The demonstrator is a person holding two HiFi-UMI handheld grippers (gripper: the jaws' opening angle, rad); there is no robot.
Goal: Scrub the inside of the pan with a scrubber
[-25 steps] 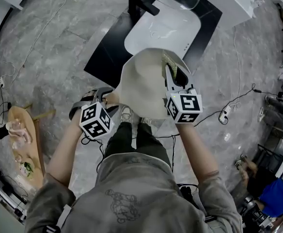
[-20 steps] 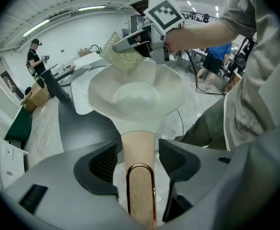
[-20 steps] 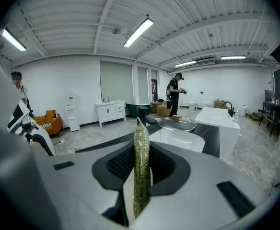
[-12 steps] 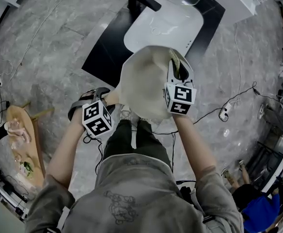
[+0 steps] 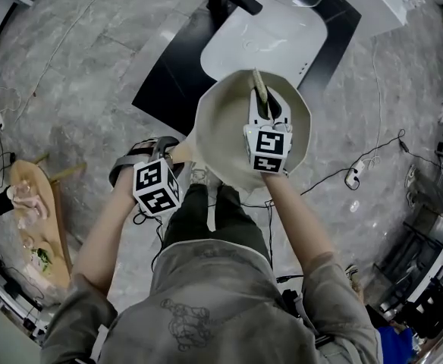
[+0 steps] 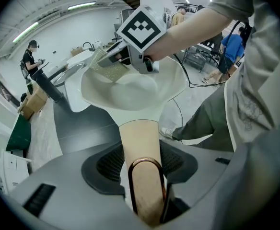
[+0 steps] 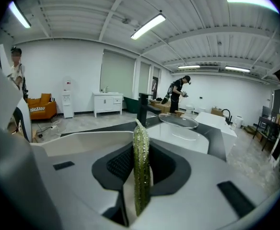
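Pan [image 5: 221, 131]: cream, deep; beige handle [image 6: 139, 143] w/ copper hang-loop; held aloft by handle, mouth up, over grey floor [image 5: 70, 82], nr white sink [image 5: 263, 40] | Scrubber [image 5: 259, 89]: thin green-yellow pad, stands on edge inside pan by far wall; contact w/ wall unclear

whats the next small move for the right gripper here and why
Probably press the scrubber down against the inner wall of the pan and start a short stroke. The right gripper is clamped on it inside the pan, near the far rim, and the left gripper, its jaws just closing on the handle, holds the pan up.
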